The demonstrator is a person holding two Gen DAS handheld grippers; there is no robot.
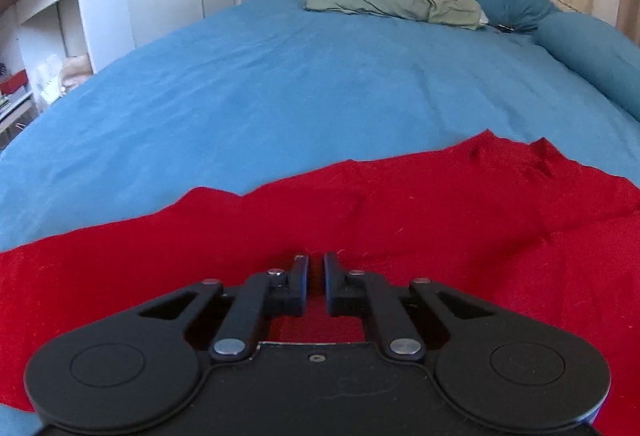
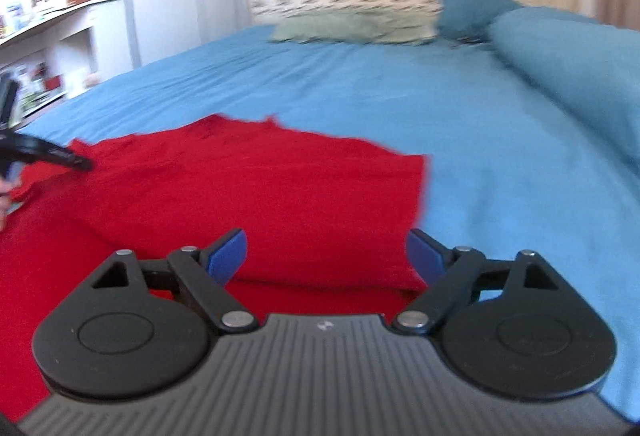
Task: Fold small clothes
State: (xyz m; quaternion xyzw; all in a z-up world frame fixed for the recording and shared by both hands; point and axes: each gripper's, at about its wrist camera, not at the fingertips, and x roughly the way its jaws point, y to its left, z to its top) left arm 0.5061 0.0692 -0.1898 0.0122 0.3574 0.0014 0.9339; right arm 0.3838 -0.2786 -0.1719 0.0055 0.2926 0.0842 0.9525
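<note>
Red knit garment (image 1: 400, 220) lies spread on the blue bedsheet (image 1: 280, 96) near the bed's foot edge, partly doubled over w/ a folded edge on its right. Left gripper (image 1: 316, 268): fingers nearly together, and whether they pinch cloth I can't tell. Right gripper (image 2: 326, 256): fingers wide apart over the fold. Fabric looks soft, light, floppy, so prob best to grab at corners or hem.
</note>
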